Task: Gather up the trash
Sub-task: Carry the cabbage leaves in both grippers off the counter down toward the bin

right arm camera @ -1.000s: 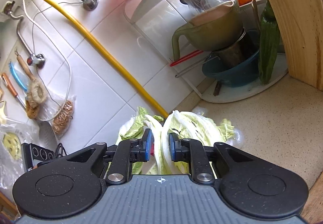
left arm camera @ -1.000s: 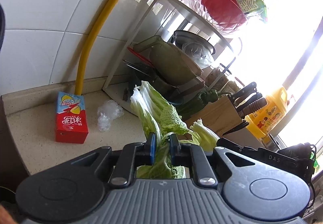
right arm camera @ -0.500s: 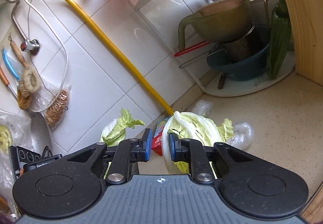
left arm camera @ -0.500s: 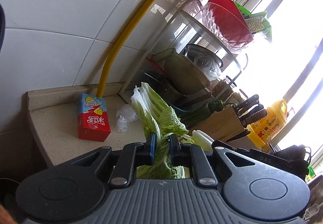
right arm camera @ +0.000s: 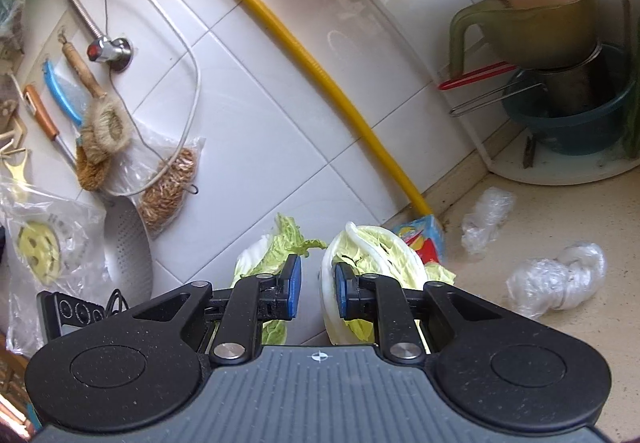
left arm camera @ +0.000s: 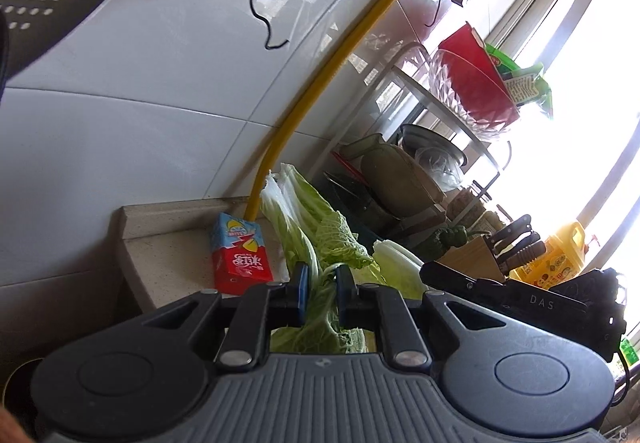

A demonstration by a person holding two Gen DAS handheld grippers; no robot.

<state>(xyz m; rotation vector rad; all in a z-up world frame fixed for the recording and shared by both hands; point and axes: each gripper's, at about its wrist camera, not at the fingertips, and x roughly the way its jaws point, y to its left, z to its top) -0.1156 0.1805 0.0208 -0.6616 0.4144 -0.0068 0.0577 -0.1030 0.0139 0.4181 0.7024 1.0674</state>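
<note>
Shift: over the past second both grippers have lifted away from the countertop; the red-and-blue carton has shrunk into the distance in the left view, and the wall tiles now fill more of both pictures.
Left gripper: fingers pressed together on the stem of a cabbage leaf, which stands up ahead of the blue pads.
Right gripper: pads slightly apart; a second cabbage leaf lies against the right-hand pad, and from this angle it cannot be told whether it is truly pinched. A second ago this leaf sat squarely between the pads.
Seen from the right: the left gripper's leaf appears beyond the left-hand pad.
Trash left behind: two wads of clear plastic wrap, apart from each other on the counter near the dish rack, plus the carton at the foot of the yellow hose.
Reading: the leaves look to be on their way to a bin, which is not in view; the plastic and the carton probably call for another trip.
Risk: the right-hand leaf may slip free if the grip is as loose as it looks.
</note>
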